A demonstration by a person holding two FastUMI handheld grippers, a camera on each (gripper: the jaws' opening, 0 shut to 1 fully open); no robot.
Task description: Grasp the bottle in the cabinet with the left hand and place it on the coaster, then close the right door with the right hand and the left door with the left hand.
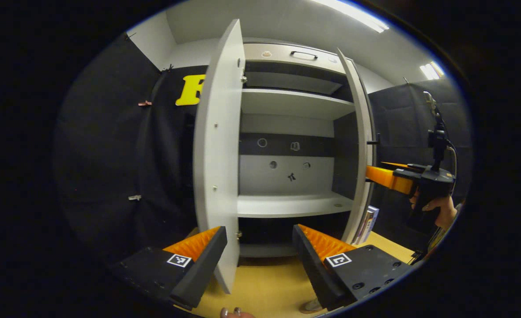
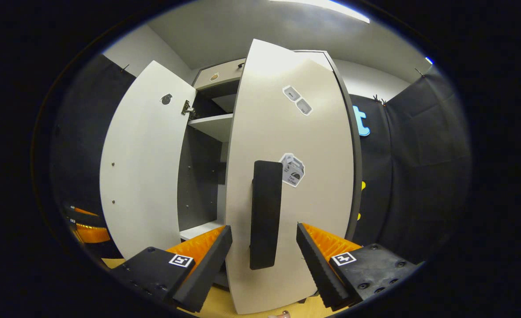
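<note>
Black cloth walls close the booth on both sides, under a pale ceiling with strip lights. Against the back stands the cabinet (image 1: 287,132), on a wooden tabletop (image 1: 265,282), with both of its two doors swung out. Its left door (image 1: 218,154) is edge-on in the left gripper view, its lower edge between that gripper's fingers; the right door (image 2: 287,176) stands ajar and blocks most of the interior in the right gripper view. Two pale shelves (image 1: 293,205) cross the interior, with a drawer front with a handle at the top; a few small stickers mark the back panel. No bottle can be made out on the shelves, and I cannot tell where it or the coaster is. A few books (image 1: 368,223) lean at the cabinet's right foot.

On the right door's face a dark vertical handle (image 2: 266,214) hangs between the parted fingers of the right gripper (image 2: 264,254), which touch nothing. Three stickers sit on that door. The left gripper (image 1: 260,251) is likewise spread wide, clamping nothing. A hand (image 1: 437,210) holds the right gripper beside the right door's edge.
</note>
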